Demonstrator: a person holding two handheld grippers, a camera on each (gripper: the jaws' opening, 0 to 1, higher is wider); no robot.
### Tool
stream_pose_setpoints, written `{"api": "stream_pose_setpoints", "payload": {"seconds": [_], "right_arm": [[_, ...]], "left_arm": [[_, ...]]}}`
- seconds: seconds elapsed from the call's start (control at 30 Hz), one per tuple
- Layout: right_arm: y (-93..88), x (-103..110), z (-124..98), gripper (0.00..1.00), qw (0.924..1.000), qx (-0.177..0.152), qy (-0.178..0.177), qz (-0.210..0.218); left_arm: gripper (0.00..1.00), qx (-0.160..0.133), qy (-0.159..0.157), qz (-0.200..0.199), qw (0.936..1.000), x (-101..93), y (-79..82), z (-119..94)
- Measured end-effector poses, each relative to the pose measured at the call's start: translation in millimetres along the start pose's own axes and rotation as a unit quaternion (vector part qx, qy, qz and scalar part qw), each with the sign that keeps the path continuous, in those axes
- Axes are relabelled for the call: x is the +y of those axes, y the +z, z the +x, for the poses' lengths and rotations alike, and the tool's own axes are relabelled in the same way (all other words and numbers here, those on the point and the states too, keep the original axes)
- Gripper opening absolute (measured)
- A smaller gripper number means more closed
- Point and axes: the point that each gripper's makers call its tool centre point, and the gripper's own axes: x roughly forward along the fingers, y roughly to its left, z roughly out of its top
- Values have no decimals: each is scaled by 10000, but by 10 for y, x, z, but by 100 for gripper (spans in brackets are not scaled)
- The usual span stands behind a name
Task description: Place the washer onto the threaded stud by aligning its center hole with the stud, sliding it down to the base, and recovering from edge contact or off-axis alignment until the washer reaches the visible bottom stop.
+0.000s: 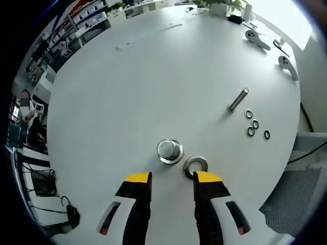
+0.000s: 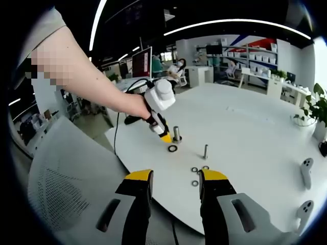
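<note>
Approaching flat silver steel washer (image 1: pixel 195 165) on white bench (image 1: pixel 127 92), just beside upright threaded stud (image 1: pixel 169 151). Left gripper (image 1: pixel 173 178) open, empty; right gripper (image 2: pixel 176 177) open, empty. We judge: straddle washer rim, pinch edge, lift level.

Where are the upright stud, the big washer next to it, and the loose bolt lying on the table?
Threaded stud (image 1: pixel 169 150): left gripper view, its round top.
Washer (image 1: pixel 195 166): left gripper view, its metal ring.
Loose bolt (image 1: pixel 238 99): left gripper view, mid-shaft.

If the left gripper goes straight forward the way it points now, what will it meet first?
Probably the washer, which lies flat on the table at the tip of one jaw of the open left gripper. The threaded stud stands just beyond, between the jaw lines. Depth is hard to judge.
</note>
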Motion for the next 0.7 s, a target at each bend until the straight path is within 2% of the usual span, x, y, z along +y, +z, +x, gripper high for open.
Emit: {"api": "stream_pose_setpoints", "payload": {"seconds": [0.13, 0.33, 0.4, 0.53, 0.7], "right_arm": [[7, 1, -2, 38, 10000, -24, 5, 3], [16, 12, -1, 38, 10000, -46, 28, -7], [19, 14, -3, 38, 10000, -52, 24, -13], [21, 14, -5, 38, 10000, -60, 21, -10], [23, 16, -2, 38, 10000, -59, 28, -17]], "left_arm": [[34, 78, -42, 33, 10000, -85, -59, 11], [34, 131, -89, -133, 9998, -197, -134, 48], [34, 314, -135, -264, 9991, -235, -217, 81], [36, 244, -179, -254, 9992, -337, -166, 105], [39, 366, -201, -255, 9988, -378, -160, 165]]}}
